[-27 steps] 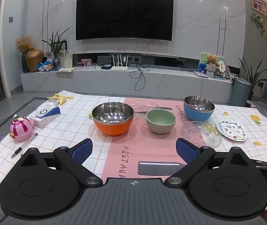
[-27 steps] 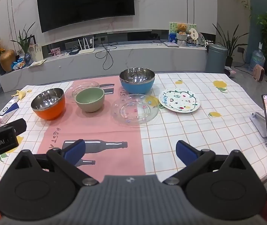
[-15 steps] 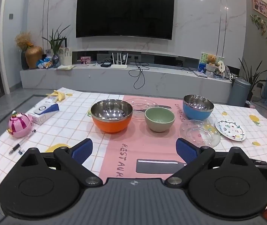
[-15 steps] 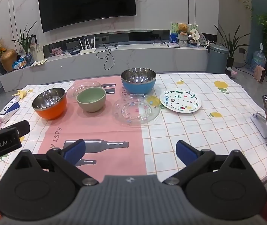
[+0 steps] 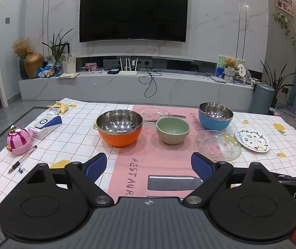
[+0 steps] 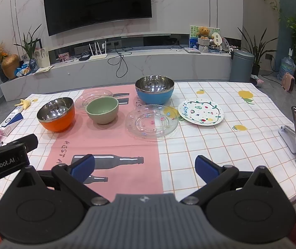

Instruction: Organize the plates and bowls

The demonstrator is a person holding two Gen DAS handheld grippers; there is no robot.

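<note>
- The left gripper [image 5: 149, 164] hangs above the near edge of the tablecloth [image 5: 81, 124], jaws spread wide, holding nothing
- The right gripper [image 6: 144, 166] likewise gapes empty
- Orange bowl [image 5: 119, 127], green bowl [image 5: 172, 130] and blue bowl [image 5: 215, 115] stand in a row mid-table
- A clear glass plate [image 6: 152, 123] lies just beside the painted plate [image 6: 200, 113]; another glass plate [image 6: 92, 101] lies behind the green bowl

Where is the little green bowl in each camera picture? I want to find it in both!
Left wrist view: the green bowl sits right of centre, between the orange bowl and the blue bowl.
Right wrist view: the green bowl sits left of centre, again between the orange bowl and the blue bowl.
Shared landmark: the pink strip of the tablecloth it stands on.
</note>
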